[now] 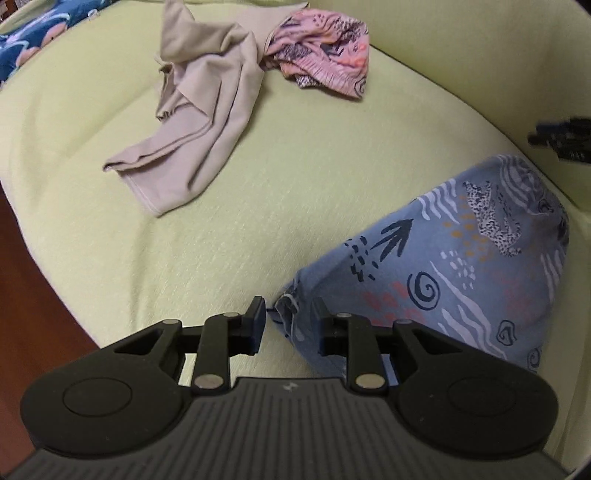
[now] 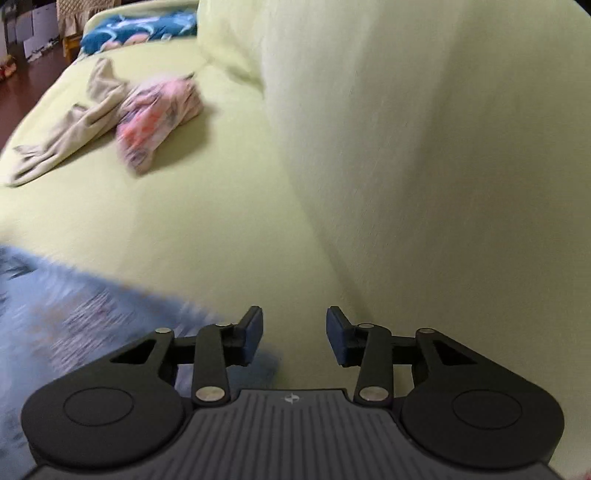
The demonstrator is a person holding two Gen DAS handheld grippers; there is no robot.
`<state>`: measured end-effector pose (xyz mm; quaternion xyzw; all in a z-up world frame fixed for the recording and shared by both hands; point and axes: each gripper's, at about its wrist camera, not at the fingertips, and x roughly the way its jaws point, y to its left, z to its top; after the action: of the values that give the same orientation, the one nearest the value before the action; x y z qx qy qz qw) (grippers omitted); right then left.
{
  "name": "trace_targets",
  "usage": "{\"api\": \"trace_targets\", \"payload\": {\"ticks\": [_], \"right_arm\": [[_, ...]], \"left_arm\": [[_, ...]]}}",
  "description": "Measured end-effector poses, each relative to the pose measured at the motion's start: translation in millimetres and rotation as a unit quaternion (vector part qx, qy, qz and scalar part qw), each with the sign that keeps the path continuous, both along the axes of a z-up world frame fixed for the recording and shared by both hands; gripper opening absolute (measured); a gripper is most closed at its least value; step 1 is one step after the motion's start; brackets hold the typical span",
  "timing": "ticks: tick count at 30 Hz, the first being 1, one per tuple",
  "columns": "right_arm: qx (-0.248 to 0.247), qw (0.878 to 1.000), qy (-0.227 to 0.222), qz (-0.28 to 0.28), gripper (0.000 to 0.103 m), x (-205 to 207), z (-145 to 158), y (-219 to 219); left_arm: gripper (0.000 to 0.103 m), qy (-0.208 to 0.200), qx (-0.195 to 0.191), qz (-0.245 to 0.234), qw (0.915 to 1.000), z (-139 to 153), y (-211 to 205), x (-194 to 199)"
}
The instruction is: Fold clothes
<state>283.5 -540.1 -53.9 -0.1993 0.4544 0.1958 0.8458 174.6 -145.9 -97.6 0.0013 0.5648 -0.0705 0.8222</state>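
A blue patterned garment (image 1: 461, 266) lies flat and smooth on the yellow-green sofa seat (image 1: 184, 258). My left gripper (image 1: 291, 321) hovers over its near corner. The jaws stand open, with that corner showing in the gap and green cover visible beside the left pad. In the right wrist view the same blue garment (image 2: 74, 306) is a blur at the lower left. My right gripper (image 2: 294, 332) is open over the seat beside the garment's edge, with nothing between its fingers. A crumpled beige garment (image 1: 207, 122) and a bunched pink patterned one (image 1: 325, 55) lie farther along the seat.
The sofa backrest (image 2: 406, 147) rises close on the right. A blue floral cushion (image 2: 140, 26) sits at the far end. Brown floor (image 1: 22, 295) lies past the seat's left edge. A dark blurred shape (image 1: 561, 136) shows at the right edge.
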Motion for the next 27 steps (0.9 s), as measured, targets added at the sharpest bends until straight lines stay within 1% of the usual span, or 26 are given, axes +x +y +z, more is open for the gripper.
{"api": "trace_targets", "payload": {"ticks": [1,3,5,6,7,8,10,12,13,14,15,16,18,19,20,21,23,25,27], "right_arm": [[0.008,1.000,0.021,-0.001,0.042,-3.8,-1.2,-3.2],[0.016,0.999,0.041,-0.016,0.042,-3.5,-14.8,-8.0],[0.052,0.996,0.062,-0.047,0.041,1.0,-27.2,-13.4],[0.078,0.993,0.070,-0.058,0.028,2.7,-30.0,-16.3],[0.103,0.989,0.079,-0.069,0.022,4.5,-32.7,-19.1],[0.105,0.990,0.060,-0.068,0.022,1.2,-30.4,-17.3],[0.086,0.995,0.009,-0.047,0.022,-10.7,-20.1,-10.1],[0.073,0.996,-0.034,-0.035,0.022,-22.0,-14.1,-5.4],[0.055,0.996,-0.049,-0.040,0.023,-21.9,-16.7,-0.8],[0.037,0.997,-0.055,-0.044,0.024,-21.1,-22.2,3.1],[0.010,0.997,-0.050,-0.051,0.037,-18.3,-31.0,7.7],[-0.022,0.997,-0.046,-0.060,0.044,-22.4,-36.3,10.5],[-0.049,0.992,-0.081,-0.078,0.045,-34.1,-26.3,16.4],[-0.036,0.989,-0.106,-0.094,0.048,-46.5,-12.3,17.8],[-0.021,0.986,-0.127,-0.107,0.048,-61.4,1.5,19.8],[0.002,0.984,-0.137,-0.117,0.048,-80.7,15.4,23.0],[0.074,0.982,-0.119,-0.126,0.048,-123.0,32.8,31.9],[0.135,0.980,-0.081,-0.123,0.046,-169.8,34.8,46.9],[0.157,0.978,-0.042,-0.131,0.043,-218.6,23.1,64.7]], "left_arm": [[0.021,-0.004,0.002,-0.002,1.0000,4.0,-1.3,-3.8],[0.021,-0.009,0.004,-0.009,0.9999,8.9,-7.8,-14.2],[0.021,-0.009,0.001,-0.014,0.9999,9.6,-13.7,-25.2],[0.021,-0.008,0.001,-0.016,0.9998,9.5,-15.8,-30.8],[0.021,-0.006,0.002,-0.015,0.9999,8.8,-17.7,-36.0],[0.021,-0.005,0.004,-0.014,0.9999,8.0,-19.6,-41.2],[0.021,-0.008,0.003,-0.012,0.9999,9.7,-21.1,-51.6],[0.021,-0.016,-0.001,-0.007,0.9998,12.8,-21.4,-61.1],[0.021,-0.019,-0.001,-0.006,0.9998,13.2,-22.2,-64.6],[0.021,-0.023,0.005,-0.006,0.9997,13.7,-23.5,-67.5],[0.021,-0.026,0.011,-0.006,0.9996,14.5,-24.9,-70.2],[0.021,-0.029,0.019,-0.011,0.9993,16.4,-26.3,-72.2],[0.021,-0.040,0.038,-0.024,0.9982,23.8,-27.6,-75.6],[0.021,-0.048,0.045,-0.035,0.9972,28.9,-27.7,-76.4],[0.021,-0.055,0.053,-0.046,0.9960,33.2,-28.1,-75.6],[0.021,-0.061,0.060,-0.060,0.9945,36.8,-28.9,-74.1],[0.021,-0.070,0.070,-0.094,0.9906,40.9,-32.8,-67.2],[0.021,-0.068,0.072,-0.135,0.9859,34.7,-39.3,-54.2],[0.021,-0.061,0.077,-0.179,0.9789,22.9,-46.4,-39.2]]}}
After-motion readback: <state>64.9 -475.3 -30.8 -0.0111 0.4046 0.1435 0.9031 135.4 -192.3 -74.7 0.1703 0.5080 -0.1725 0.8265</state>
